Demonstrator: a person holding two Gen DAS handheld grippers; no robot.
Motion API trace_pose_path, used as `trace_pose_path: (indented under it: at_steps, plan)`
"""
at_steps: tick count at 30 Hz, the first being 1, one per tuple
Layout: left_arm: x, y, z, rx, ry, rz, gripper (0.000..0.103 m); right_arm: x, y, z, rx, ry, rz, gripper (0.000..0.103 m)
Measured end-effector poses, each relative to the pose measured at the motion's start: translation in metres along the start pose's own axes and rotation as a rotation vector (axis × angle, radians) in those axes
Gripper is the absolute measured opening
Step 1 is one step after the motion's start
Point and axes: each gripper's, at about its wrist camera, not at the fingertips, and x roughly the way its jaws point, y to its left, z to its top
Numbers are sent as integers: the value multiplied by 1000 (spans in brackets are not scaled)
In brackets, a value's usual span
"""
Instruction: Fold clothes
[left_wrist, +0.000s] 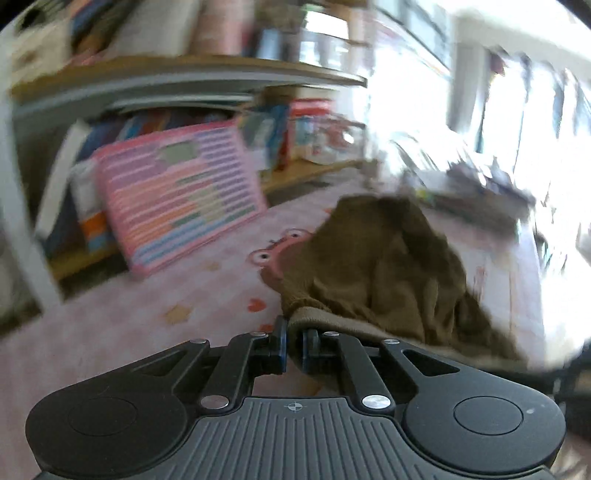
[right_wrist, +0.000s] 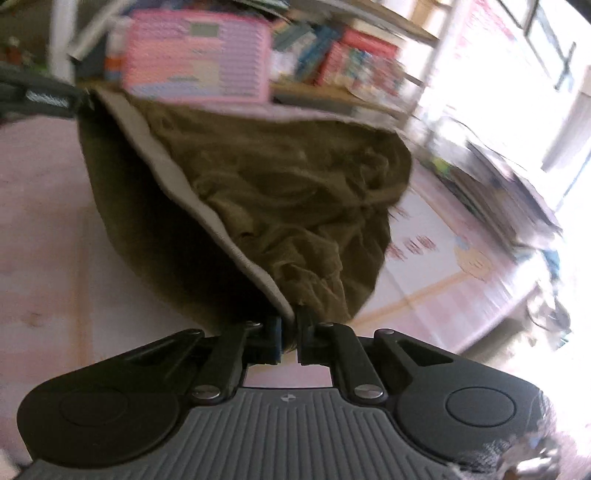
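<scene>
An olive-brown garment (left_wrist: 384, 266) hangs crumpled above a pink play mat (left_wrist: 110, 332). My left gripper (left_wrist: 293, 343) is shut on its pale ribbed band (left_wrist: 314, 317), with the cloth bunching off to the right. In the right wrist view the same garment (right_wrist: 280, 192) sags like a pouch, and its light band (right_wrist: 192, 192) runs from top left down to my right gripper (right_wrist: 290, 332), which is shut on that edge. A dark shape (right_wrist: 48, 98) holds the band's far end at the upper left. Both views are blurred.
A wooden shelf (left_wrist: 184, 70) full of books and boxes stands behind, with a pink striped toy board (left_wrist: 177, 199) leaning against it. Cluttered items (left_wrist: 476, 184) lie by the bright window on the right. The pink mat (right_wrist: 424, 258) with cartoon prints spreads under the garment.
</scene>
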Motion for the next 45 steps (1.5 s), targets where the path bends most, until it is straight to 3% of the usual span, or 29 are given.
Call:
trace_pose_path:
  at_steps: [3,4,7,10,12,14,16,18,20,23,25,27,29,30,33,36,39,40,43,45]
  plan:
    - [16,10,18,-58,61,-38,7,-16,-5,10,19,42,179,5]
    - [31,3,27,-48,64,-53,7,-16,-9,14,6,50,189,5]
    - [75,-19,59,-21,55,-100,6,-10,-36,40,-83,8,17,4]
    - [101,-49,131,-49,-101,-159,6,-9,-87,95,-119,-98,-251,4]
    - [85,-58,182,-88,-245,-220,6,-32,-114,141,-136,-222,-431,4]
    - [56,-54,213,-103,-381,-283,7,-85,-122,178,-142,-391,-545,4]
    - [26,-42,231,-108,-493,-336,7,-132,-115,192,-141,-508,-557,4]
    - [11,-18,224,-101,-508,-355,8,-166,-99,188,-129,-537,-416,4]
    - [14,12,201,-89,-439,-358,10,-162,-75,169,-141,-458,-228,4]
    - [49,51,126,-100,-153,-280,10,-124,-33,134,-136,-275,48,4]
    - [74,74,72,-115,42,-211,10,-74,-1,106,-93,-91,214,4]
    - [92,88,22,-159,184,-131,9,-24,28,80,-22,95,365,4]
    - [101,98,-11,-195,259,-66,9,9,53,61,6,228,457,4]
    - [102,102,-21,-214,273,-41,9,18,64,57,3,268,490,4]
    - [98,113,-14,-278,225,-20,9,24,82,64,-44,280,512,4]
    - [76,124,18,-281,101,-4,9,23,89,80,-36,245,527,4]
    - [56,136,37,-305,0,28,13,6,97,103,-1,144,581,4]
    - [54,141,35,-308,5,44,14,0,102,109,-1,113,604,4]
    - [63,151,14,-305,121,127,37,2,124,110,-47,126,631,9]
    - [68,157,-12,-287,230,203,45,3,121,104,-46,151,644,23]
